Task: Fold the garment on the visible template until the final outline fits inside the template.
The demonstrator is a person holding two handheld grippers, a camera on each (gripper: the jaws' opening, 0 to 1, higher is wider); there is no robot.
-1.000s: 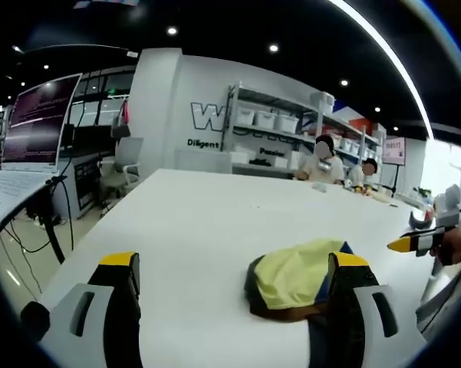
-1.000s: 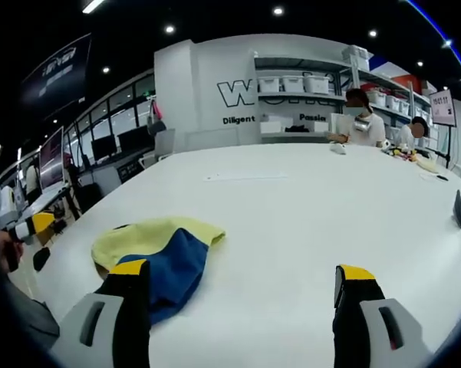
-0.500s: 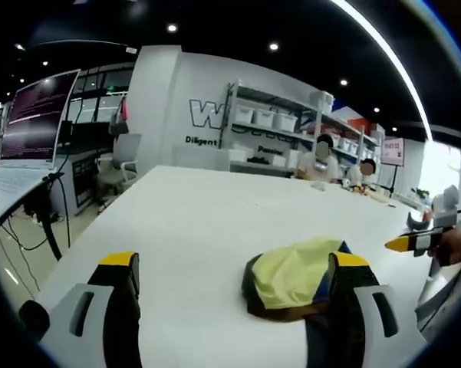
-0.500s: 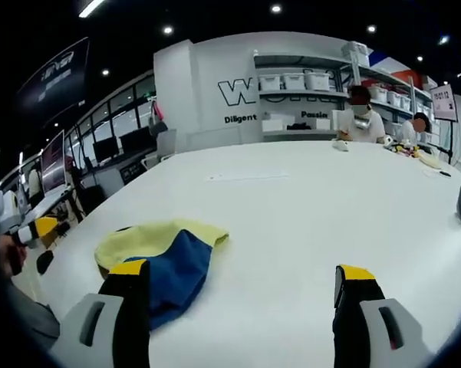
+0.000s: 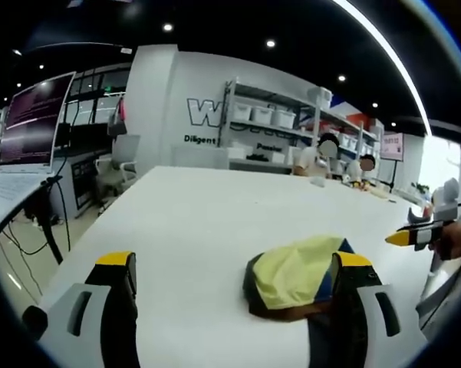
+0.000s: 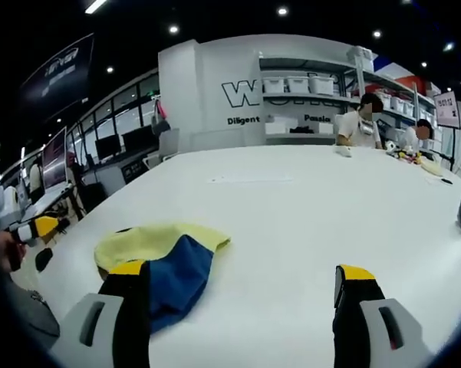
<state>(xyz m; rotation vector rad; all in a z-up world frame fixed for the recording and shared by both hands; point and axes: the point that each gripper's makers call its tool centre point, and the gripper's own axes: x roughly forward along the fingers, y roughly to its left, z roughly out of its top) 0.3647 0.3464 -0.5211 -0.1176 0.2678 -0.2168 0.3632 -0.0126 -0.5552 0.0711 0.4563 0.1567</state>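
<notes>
Left gripper view has the left gripper [image 5: 234, 268] spread wide above the white table [image 5: 199, 222], holding nothing; the crumpled yellow-and-blue garment [image 5: 291, 276] lies just ahead beside its right jaw, possibly touching. Right gripper [image 6: 242, 280], jaws equally spread and empty, has it by its left jaw.

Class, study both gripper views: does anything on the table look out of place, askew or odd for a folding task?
The yellow and blue garment lies in a crumpled heap on the white table, not spread flat. No template outline can be made out under it. The left gripper and right gripper are both open, not holding it.
</notes>
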